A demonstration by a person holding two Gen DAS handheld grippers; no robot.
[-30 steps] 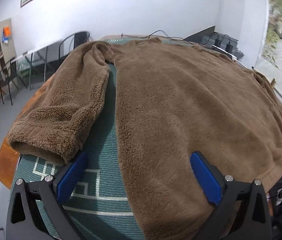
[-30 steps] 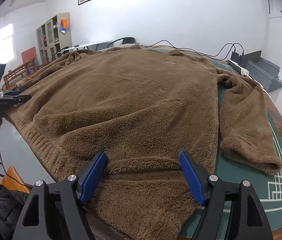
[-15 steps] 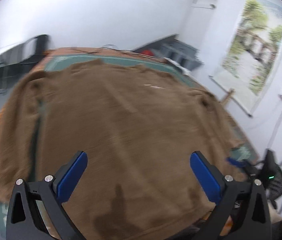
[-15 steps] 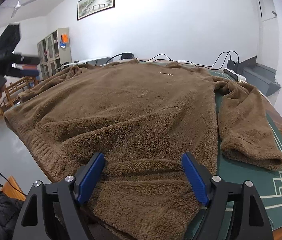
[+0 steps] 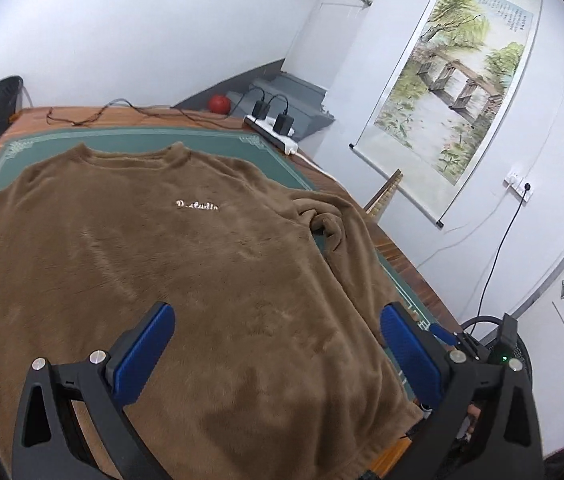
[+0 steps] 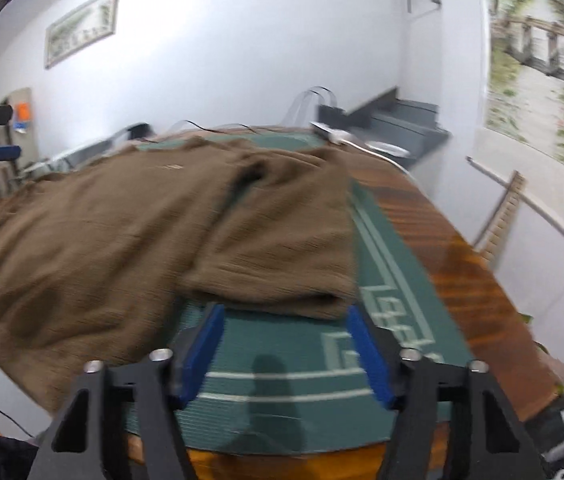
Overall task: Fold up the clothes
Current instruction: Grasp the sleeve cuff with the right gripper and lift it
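Sweater (image 5: pixel 185 280) lies flat and face-up on the green mat (image 5: pixel 129 140) on the desk (image 6: pixel 462 248), collar at the far end, hem hanging off the near edge. Laid out like that so both sleeves can go in before the body fold; no fold made yet, I'd say.

Your left hand-held gripper (image 5: pixel 277 344) hangs above the lower body of the sweater, jaws wide, nothing between them. Released, not touching cloth. High and centred reads as a standby pose, out of the other hand's way.

Your right hand-held gripper (image 6: pixel 286 344) sits low over bare mat, pointed at the cuff of the right sleeve (image 6: pixel 282 264), which lies beside the body with mat showing past it. Its jaws are closing with nothing between them yet; the cuff is just ahead of the tips. Picture is blurred, so I can't tell if the tips touch the cuff edge.

Judgement: sleeve fold is the step in hand. Get the lower jaw under the cuff before clamping, thick fleece will bunch or slip otherwise.

Power strip (image 5: pixel 269 136) and cables sit at the far corner, well apart from the sweater.
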